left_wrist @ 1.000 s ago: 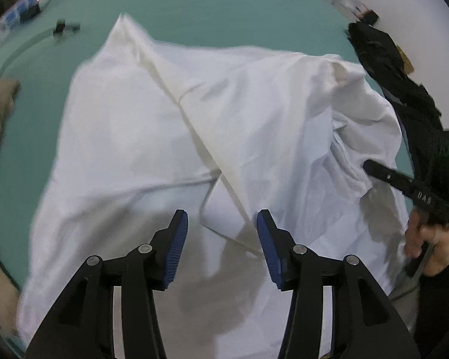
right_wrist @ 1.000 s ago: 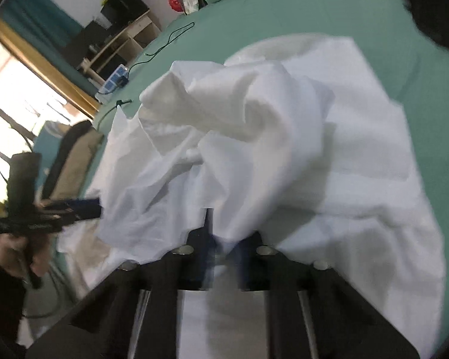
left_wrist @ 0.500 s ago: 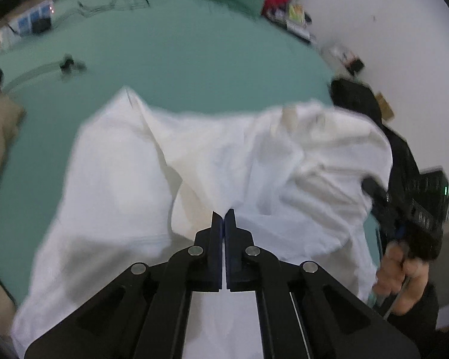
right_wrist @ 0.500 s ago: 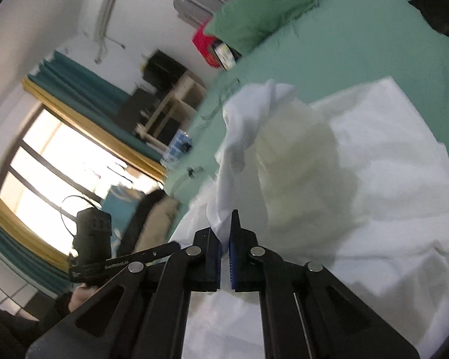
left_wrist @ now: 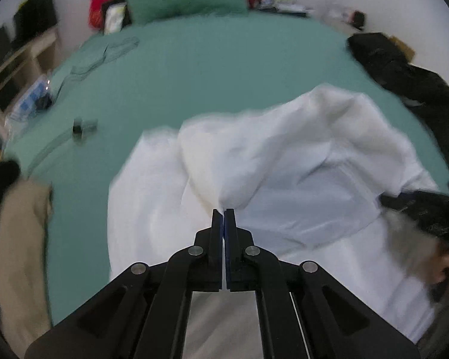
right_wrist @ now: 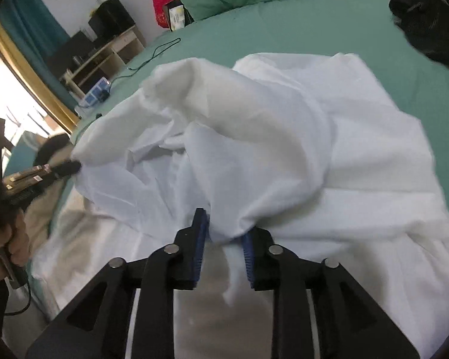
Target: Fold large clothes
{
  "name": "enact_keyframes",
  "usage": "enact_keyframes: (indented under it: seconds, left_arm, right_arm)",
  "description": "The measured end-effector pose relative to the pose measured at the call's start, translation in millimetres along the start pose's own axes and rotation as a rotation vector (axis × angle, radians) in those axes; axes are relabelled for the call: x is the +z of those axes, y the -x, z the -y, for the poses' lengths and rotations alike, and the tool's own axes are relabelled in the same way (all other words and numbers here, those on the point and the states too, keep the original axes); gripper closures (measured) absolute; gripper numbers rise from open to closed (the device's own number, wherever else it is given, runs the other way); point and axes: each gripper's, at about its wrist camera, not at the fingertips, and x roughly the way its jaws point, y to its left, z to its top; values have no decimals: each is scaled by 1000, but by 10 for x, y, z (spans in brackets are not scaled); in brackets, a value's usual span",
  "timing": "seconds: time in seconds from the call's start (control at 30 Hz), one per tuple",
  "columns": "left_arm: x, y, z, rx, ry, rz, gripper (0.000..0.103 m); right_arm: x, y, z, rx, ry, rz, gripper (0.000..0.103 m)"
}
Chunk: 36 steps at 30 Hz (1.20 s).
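Left gripper [left_wrist: 224,211] pinches the white garment [left_wrist: 284,179] (bunched); right gripper [right_wrist: 224,233], jaws just parting, loosely straddles it

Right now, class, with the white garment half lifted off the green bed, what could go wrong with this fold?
1. The right tongs have just been opening with the white garment between the blue pads, so that side may drop and bunch.
2. The left tongs are shut on only a small pinch of cloth; it could slip out.
3. The garment looks crumpled, so creases may get folded in.
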Motion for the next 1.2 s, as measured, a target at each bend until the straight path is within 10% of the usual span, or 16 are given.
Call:
enact_keyframes:
  seconds: [0.17,0.37,0.63,0.9,0.97,1.2]
  left_arm:
    - [-220,68,-215,-21,85,26,59]
    - [-154,262,-374,-17,116,126,59]
    - [516,247,-278,-7,134,232,59]
    - [535,-126,-52,-50,79,118,59]
    - [428,-259,30,-29,19,34,59]
    - [175,-233,-90,31,15,4,59]
  right_arm:
    - [28,499,-122,-224,82,140,78]
    - [643,458,-391,-240,332,309,63]
    - [1405,-11,-138,-140,335,144,63]
    - [645,-217,-209,0,501,-127,50]
    - [413,-254,-313,-46,567,-97,33]
    - [317,-88,-346,-107,537,4,28]
